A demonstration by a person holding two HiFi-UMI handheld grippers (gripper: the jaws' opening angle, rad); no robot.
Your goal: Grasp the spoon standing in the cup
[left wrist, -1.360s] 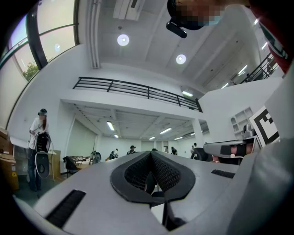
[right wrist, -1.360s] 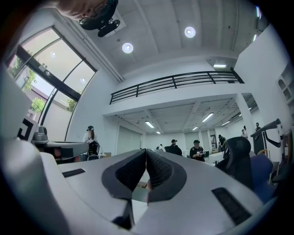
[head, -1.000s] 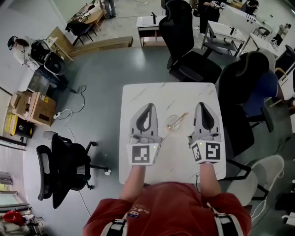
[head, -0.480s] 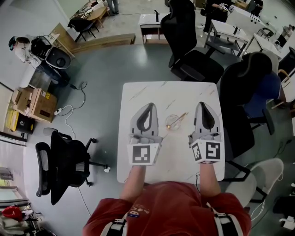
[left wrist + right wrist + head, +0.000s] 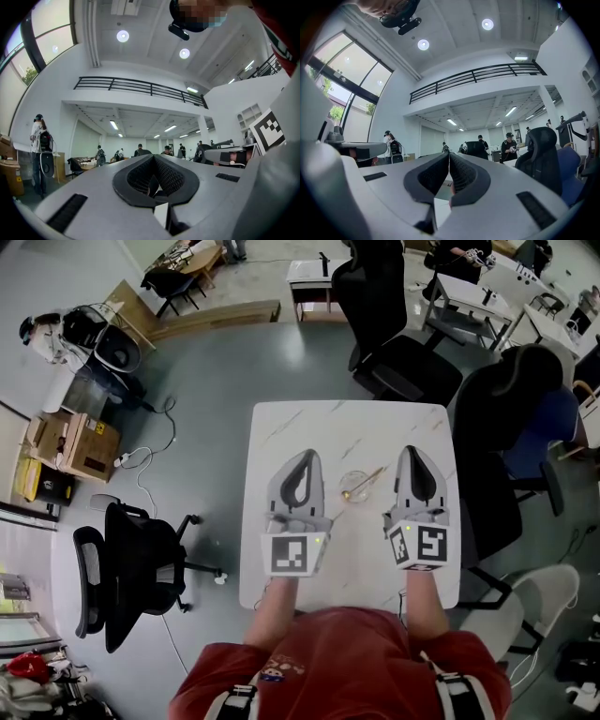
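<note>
A clear glass cup (image 5: 354, 486) stands on the white marbled table (image 5: 347, 432), between my two grippers. A gold spoon (image 5: 364, 481) leans in it, its handle pointing to the far right. My left gripper (image 5: 307, 456) rests on the table left of the cup, its jaws shut with nothing between them. My right gripper (image 5: 412, 453) lies right of the cup, also shut and empty. Both gripper views look out level over the room; in them the left gripper (image 5: 153, 157) and the right gripper (image 5: 449, 155) show closed tips, and the cup is hidden.
Black office chairs (image 5: 398, 352) stand behind the table and another (image 5: 506, 437) at its right. A black chair (image 5: 131, 563) stands on the floor to the left, a white chair (image 5: 530, 601) at the near right. Cardboard boxes (image 5: 66, 451) lie far left.
Both grippers stay where they were on the table. Only the head view has shifted slightly.
</note>
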